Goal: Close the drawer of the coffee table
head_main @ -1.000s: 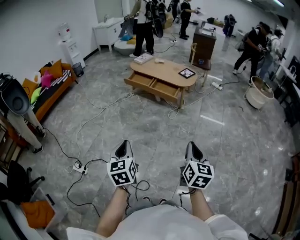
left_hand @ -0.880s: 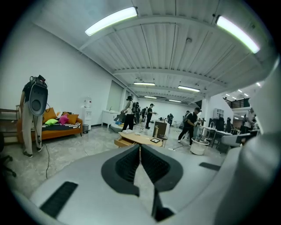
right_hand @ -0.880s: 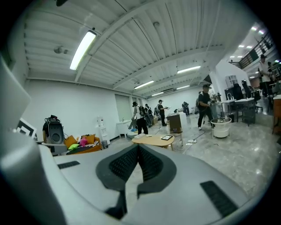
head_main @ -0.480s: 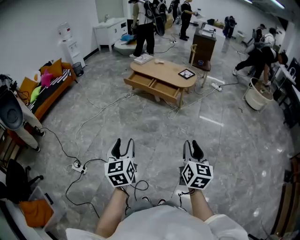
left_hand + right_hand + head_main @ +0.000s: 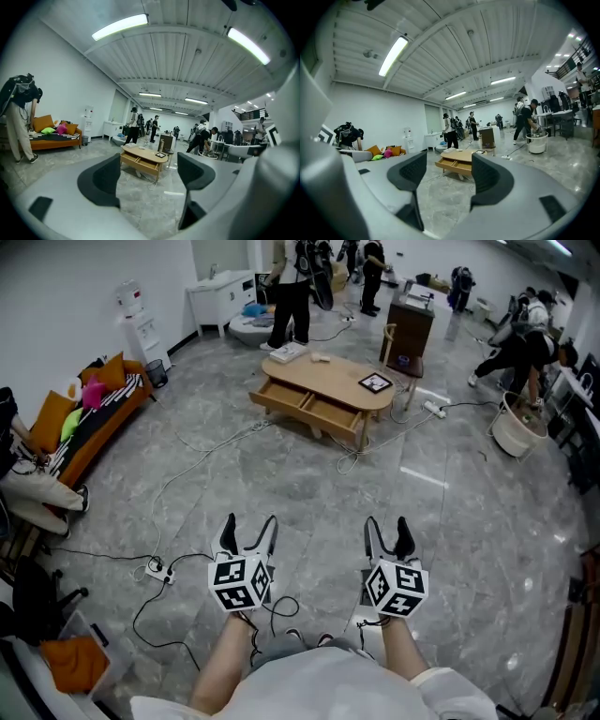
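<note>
Left gripper (image 5: 249, 527) and right gripper (image 5: 387, 527) sit out front side by side on bare forearms (image 5: 225, 664), pointing ahead, roughly level. Both sets of jaws have just been opening and are apart now, nothing between them.

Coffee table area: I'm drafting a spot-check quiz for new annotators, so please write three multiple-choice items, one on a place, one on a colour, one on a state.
1. Where is the black-framed square? A on the floor; B on the coffee table; C on a chair.
2. What colour is the sofa base? A blue; B orange; C white.
3. How is the coffee table's drawer? A pulled out; B pushed flush; C lying on the floor.

Key: B, it lies near the tabletop's right end; B, its front shows orange; A, its front stands clear of the table's edge.
</note>
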`<action>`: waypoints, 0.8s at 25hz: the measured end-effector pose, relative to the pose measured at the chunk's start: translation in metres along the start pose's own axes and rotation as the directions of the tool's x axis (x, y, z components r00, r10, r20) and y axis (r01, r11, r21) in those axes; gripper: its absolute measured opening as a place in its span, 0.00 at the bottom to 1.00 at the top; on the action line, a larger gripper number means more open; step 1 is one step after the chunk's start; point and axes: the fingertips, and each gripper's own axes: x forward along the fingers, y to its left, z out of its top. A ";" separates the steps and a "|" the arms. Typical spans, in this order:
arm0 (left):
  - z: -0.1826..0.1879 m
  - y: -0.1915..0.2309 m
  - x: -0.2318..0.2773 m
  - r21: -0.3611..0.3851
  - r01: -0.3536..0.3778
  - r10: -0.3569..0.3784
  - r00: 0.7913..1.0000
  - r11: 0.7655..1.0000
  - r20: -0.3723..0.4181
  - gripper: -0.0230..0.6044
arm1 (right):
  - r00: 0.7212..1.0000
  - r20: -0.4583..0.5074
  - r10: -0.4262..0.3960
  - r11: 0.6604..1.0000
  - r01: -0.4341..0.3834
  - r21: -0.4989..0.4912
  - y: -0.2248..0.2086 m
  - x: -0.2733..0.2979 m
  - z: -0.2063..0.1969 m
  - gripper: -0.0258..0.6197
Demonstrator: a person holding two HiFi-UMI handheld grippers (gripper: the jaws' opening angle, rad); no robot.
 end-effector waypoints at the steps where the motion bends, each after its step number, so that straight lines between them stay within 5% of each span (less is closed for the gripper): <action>1: 0.000 0.002 0.000 -0.003 0.000 0.000 1.000 1.000 0.001 0.64 | 1.000 0.005 -0.001 1.000 0.001 -0.004 0.001 0.000 0.000 0.51; 10: -0.001 0.019 0.002 0.008 0.019 -0.019 1.000 1.000 0.001 0.77 | 0.999 0.036 -0.016 0.999 0.018 -0.040 0.017 0.004 -0.004 0.71; 20: 0.004 0.059 0.014 0.024 -0.003 0.003 1.000 1.000 0.005 0.79 | 0.997 0.049 -0.053 0.998 0.054 -0.026 0.034 0.025 -0.010 0.75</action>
